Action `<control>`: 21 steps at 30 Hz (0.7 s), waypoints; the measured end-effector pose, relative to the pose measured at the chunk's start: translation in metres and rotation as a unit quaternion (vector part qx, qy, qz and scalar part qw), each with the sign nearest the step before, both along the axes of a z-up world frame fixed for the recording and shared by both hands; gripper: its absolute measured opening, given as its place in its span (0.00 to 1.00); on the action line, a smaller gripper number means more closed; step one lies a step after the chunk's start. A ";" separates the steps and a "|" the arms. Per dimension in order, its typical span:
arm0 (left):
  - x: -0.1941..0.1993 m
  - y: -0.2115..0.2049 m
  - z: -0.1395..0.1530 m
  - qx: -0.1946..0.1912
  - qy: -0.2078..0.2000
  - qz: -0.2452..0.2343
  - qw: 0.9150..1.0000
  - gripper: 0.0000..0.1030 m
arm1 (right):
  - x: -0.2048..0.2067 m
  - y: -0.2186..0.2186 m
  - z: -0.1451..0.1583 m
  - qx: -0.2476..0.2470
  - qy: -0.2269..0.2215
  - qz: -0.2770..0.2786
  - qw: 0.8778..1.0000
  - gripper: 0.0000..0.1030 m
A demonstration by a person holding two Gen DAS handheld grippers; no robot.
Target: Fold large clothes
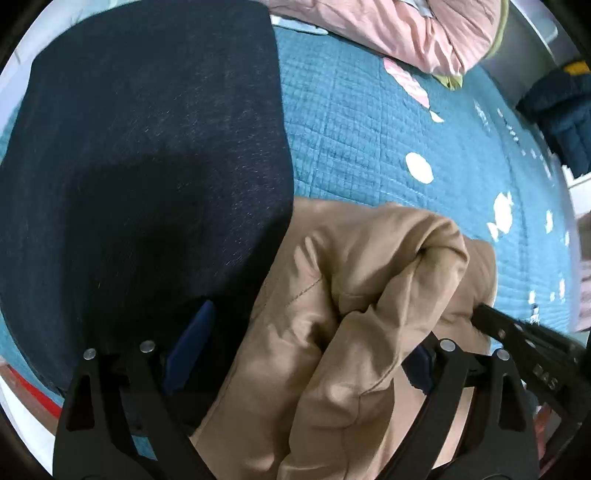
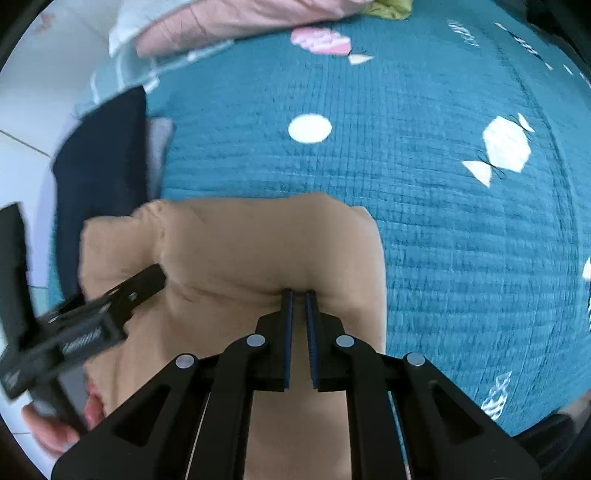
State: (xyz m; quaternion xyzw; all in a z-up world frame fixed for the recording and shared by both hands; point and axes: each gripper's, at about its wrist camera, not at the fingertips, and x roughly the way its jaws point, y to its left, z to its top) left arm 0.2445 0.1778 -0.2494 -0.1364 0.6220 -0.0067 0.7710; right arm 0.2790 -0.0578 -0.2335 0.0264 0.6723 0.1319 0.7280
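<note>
A tan garment [image 1: 343,314] lies bunched on the teal quilted bed [image 1: 369,122]; it also shows in the right wrist view [image 2: 258,240]. My left gripper [image 1: 306,350] has its fingers wide apart, with the bunched tan cloth lying between them; it also shows in the right wrist view [image 2: 110,306]. My right gripper [image 2: 299,306] is shut on a fold of the tan garment near its front edge; its tip also shows in the left wrist view [image 1: 517,336]. A dark navy garment [image 1: 140,166] lies flat to the left of the tan one.
A pink bundle of bedding [image 1: 399,29] lies at the far edge of the bed, also in the right wrist view [image 2: 229,26]. Dark blue clothing [image 1: 561,110] hangs at the far right. The bedspread [image 2: 443,184] has white candy prints.
</note>
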 end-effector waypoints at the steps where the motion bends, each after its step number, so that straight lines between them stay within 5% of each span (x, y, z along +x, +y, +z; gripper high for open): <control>1: 0.000 0.000 -0.003 0.003 -0.002 0.003 1.000 0.88 | 0.001 0.001 -0.005 0.000 0.000 -0.001 1.000 0.07; 8: -0.003 -0.004 -0.004 0.025 -0.017 -0.001 1.000 0.88 | -0.006 -0.003 -0.002 0.004 -0.021 0.001 1.000 0.06; 14: -0.025 -0.005 0.034 0.034 -0.033 -0.007 0.999 0.88 | -0.023 -0.023 0.028 0.045 -0.046 -0.013 0.998 0.08; 15: -0.029 -0.007 0.042 0.046 -0.036 -0.011 0.998 0.88 | -0.028 -0.028 0.035 0.049 -0.054 -0.015 0.997 0.14; 18: -0.043 -0.014 0.064 0.074 -0.055 -0.026 0.995 0.88 | -0.037 -0.039 0.050 0.052 -0.075 -0.025 0.996 0.54; 21: -0.057 -0.019 0.079 0.086 -0.070 -0.033 0.993 0.88 | -0.049 -0.056 0.066 0.072 -0.097 -0.040 0.992 0.67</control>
